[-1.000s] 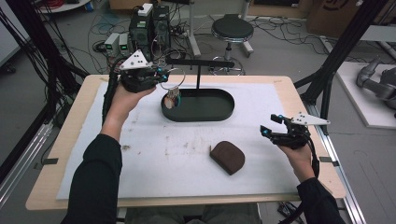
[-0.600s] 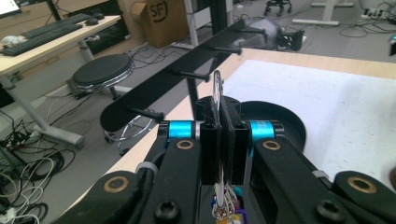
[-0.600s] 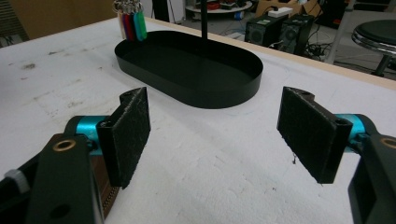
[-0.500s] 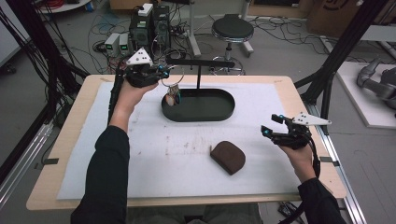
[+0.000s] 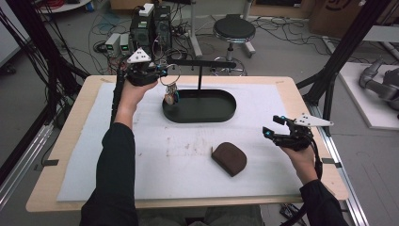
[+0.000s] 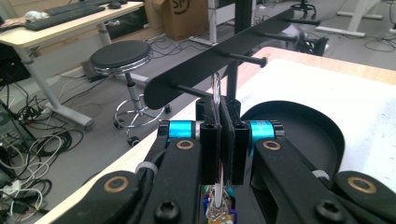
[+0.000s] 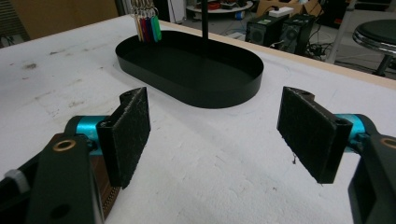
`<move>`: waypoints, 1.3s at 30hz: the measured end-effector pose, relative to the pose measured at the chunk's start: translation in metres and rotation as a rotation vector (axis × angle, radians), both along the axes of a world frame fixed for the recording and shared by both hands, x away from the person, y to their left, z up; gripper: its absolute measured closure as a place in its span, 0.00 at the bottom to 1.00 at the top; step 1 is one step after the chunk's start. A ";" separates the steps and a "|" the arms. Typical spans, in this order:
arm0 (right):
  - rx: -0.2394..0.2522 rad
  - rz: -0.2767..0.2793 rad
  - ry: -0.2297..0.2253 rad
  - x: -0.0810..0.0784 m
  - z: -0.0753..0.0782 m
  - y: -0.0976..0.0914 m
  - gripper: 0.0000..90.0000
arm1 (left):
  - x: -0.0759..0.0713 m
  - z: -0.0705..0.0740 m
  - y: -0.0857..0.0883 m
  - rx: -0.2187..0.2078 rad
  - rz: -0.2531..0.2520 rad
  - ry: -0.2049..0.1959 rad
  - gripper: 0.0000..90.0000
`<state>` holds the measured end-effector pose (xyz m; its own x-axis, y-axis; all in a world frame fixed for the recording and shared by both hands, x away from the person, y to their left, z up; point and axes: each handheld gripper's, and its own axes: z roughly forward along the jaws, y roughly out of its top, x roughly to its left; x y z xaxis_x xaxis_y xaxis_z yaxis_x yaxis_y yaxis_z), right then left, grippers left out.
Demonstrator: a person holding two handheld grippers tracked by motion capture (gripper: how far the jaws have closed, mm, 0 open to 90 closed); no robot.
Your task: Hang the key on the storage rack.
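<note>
Keyring (image 5: 171, 75) pinched between the left gripper's (image 5: 162, 71) closed jaws, held up beside the near end of the rack's bar (image 5: 207, 63), at the far left of the table (image 5: 61, 136). Keys and coloured tags (image 5: 171, 96) dangling from the ring over the left end of the black oval tray (image 5: 200, 115). Seen along the left gripper (image 6: 219, 109): ring wire (image 6: 215, 86) rising from between the pressed pads, just this side of a peg (image 6: 189, 88) on the bar (image 6: 210, 63); whether wire touches peg, cannot tell. Right gripper (image 5: 274, 127) hovering low over the white mat (image 5: 155, 155) at the right, jaws wide apart, gripping nothing. Same gripper (image 7: 219, 135) facing the tray (image 7: 191, 88), tags (image 7: 147, 25) hanging at its far left end. Brown pouch (image 5: 229, 158) lying flat on the mat, near of the tray and left of the right gripper, well apart from both. Stool (image 5: 231, 30) and computer boxes (image 5: 150, 26) on the floor beyond the table.
</note>
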<state>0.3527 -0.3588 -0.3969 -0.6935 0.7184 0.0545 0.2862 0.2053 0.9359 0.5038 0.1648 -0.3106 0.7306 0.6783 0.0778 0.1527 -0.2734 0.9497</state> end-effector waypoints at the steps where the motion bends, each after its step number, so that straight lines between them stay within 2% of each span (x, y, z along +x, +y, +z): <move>1: 0.000 0.000 -0.001 0.000 0.000 0.000 0.29 | 0.000 0.000 0.001 -0.006 0.007 0.000 0.96; 9: -0.001 0.000 0.000 0.000 0.000 0.000 0.29 | 0.003 -0.005 0.001 -0.010 0.021 0.024 0.96; 15: 0.001 -0.003 -0.001 0.000 0.000 -0.001 0.29 | 0.004 -0.008 0.000 -0.012 0.034 0.027 0.96; 22: -0.003 0.001 0.000 0.000 0.000 0.000 0.29 | 0.006 -0.010 -0.002 -0.012 0.070 0.033 0.94; 26: 0.000 -0.001 0.000 0.000 0.000 -0.001 0.29 | 0.006 -0.011 -0.001 -0.019 0.094 0.042 0.90; 32: -0.003 0.002 -0.001 0.000 0.000 -0.001 0.29 | 0.004 -0.012 0.002 -0.024 0.116 0.032 0.89; 36: -0.004 0.003 -0.001 0.000 0.000 -0.001 0.29 | 0.000 -0.012 0.004 -0.006 0.130 0.023 0.83; 39: -0.001 0.005 -0.009 0.001 -0.001 0.000 0.29 | -0.007 -0.011 0.006 0.002 0.149 0.015 0.74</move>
